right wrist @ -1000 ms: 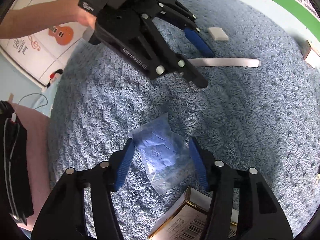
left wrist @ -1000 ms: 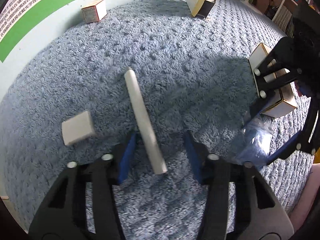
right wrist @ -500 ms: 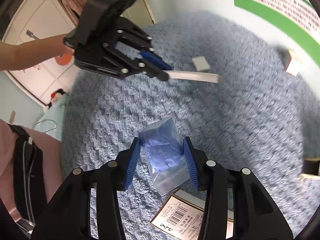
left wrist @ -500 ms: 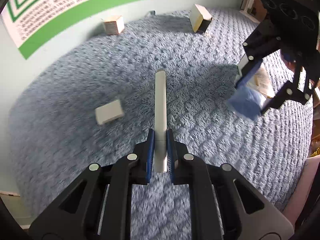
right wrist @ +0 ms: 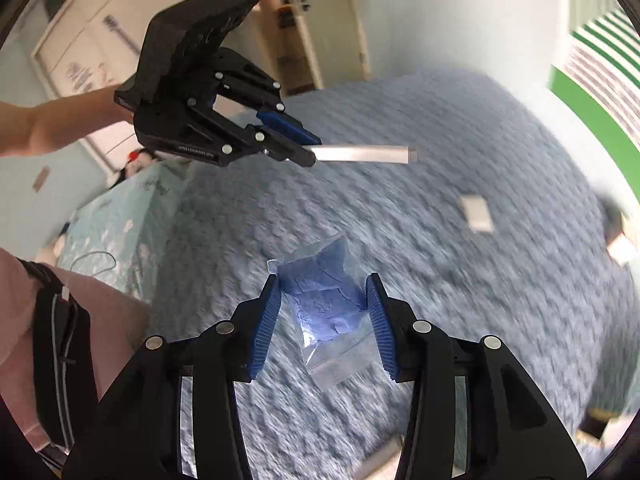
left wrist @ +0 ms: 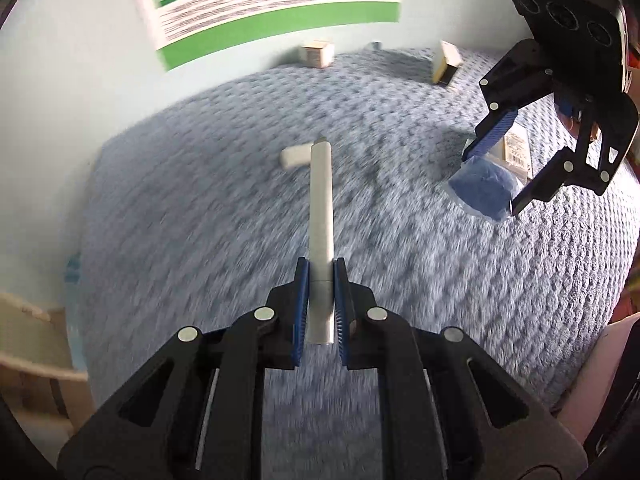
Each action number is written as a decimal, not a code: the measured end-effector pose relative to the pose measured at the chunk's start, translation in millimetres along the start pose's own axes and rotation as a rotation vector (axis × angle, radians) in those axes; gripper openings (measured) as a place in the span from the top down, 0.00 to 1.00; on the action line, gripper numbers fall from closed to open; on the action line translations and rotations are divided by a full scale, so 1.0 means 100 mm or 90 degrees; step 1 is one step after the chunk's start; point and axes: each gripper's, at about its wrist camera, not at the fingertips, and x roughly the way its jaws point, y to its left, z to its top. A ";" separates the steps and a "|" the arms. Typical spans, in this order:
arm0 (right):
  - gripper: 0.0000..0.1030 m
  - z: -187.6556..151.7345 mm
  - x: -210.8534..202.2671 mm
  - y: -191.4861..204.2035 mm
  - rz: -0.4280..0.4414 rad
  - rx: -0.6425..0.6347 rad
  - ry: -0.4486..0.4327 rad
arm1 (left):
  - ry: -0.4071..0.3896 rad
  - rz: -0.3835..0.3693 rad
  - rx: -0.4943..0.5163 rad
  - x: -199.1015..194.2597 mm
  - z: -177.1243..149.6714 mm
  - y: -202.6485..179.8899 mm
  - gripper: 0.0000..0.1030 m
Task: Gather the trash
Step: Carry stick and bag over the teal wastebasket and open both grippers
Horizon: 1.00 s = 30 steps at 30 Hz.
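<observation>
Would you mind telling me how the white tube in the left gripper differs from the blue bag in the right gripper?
The white tube is long, stiff and straight; the blue bag is short, soft and crumpled. The tube is plain, opaque white; the bag is clear plastic with blue stuff inside. The left gripper jaws sit nearly together on the thin tube; the right gripper jaws stand wider around the bulky bag. Both are gripped and held clear of the blue carpet.

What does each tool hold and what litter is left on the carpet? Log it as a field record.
left tool: shut on the white tube, lifted off the carpet
right tool: shut on the clear bag of blue material, lifted
surface: blue shaggy carpet
left on carpet: small white block; two small boxes by the wall; barcoded box beneath the right tool
bin: none in view
</observation>
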 end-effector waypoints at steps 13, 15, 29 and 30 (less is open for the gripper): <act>0.56 0.92 0.89 1.05 0.147 -0.212 0.046 | 0.030 0.152 -0.250 -1.00 -1.74 0.12 0.90; 0.56 1.07 1.04 1.29 0.168 -0.246 0.053 | 0.032 0.167 -0.279 -1.13 -1.98 0.12 0.90; 0.56 1.73 1.92 3.07 0.271 -0.407 0.088 | 0.038 0.258 -0.471 -2.02 -3.78 -0.15 0.89; 0.56 1.74 1.98 3.20 0.278 -0.414 0.092 | 0.038 0.261 -0.486 -2.08 -3.93 -0.19 0.89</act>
